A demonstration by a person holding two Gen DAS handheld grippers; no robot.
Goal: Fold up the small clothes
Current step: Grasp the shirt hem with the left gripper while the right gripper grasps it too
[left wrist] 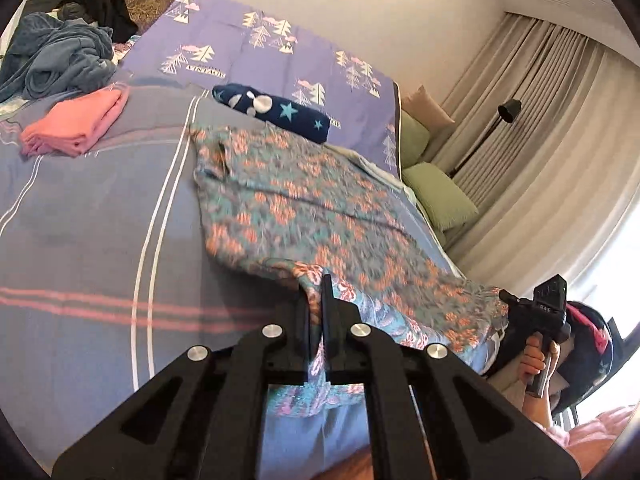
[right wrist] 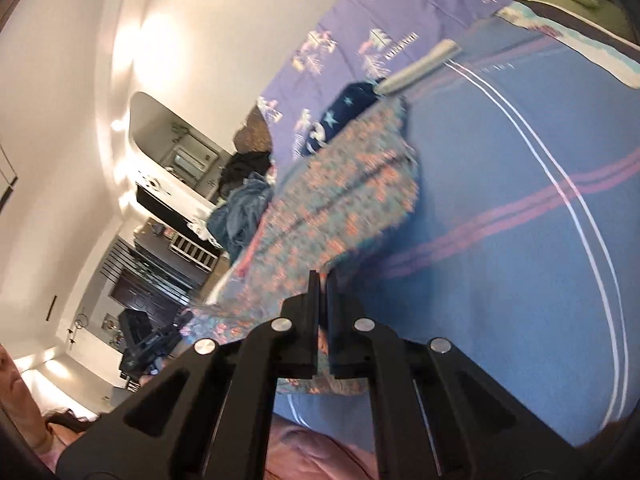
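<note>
the floral garment [left wrist: 320, 216] lies spread across the blue striped bedspread [left wrist: 100, 220], its far end flat near the rolled navy star-print piece [left wrist: 276, 112], its near edge lifted off the bed. the left gripper [left wrist: 316, 300] is clenched on one near corner, cloth bunched between its closed fingers and trailing underneath. the right gripper [right wrist: 323, 292] is clamped too, with a thin fold of the same floral fabric pinched at the other near corner; in the left view it shows at the far right, held in the person's hand [left wrist: 538, 356].

the cloth between the two grips looks blurred, so i judge it to be mid-swing, probably at the start of a fold toward the far end. what worries me: each grip seems to hold only a small bite of slippery-looking fabric, and a quick flick could pull a corner free and drop that side in a heap. if the two corners travel unevenly, the fold would land skewed, and the edges won't meet. the far end sits just beside the navy roll, and a hard drag could shove it or ruck the garment against it. the folded pink cloth [left wrist: 76, 124] is well apart to the side, so i doubt it gets disturbed.
</note>
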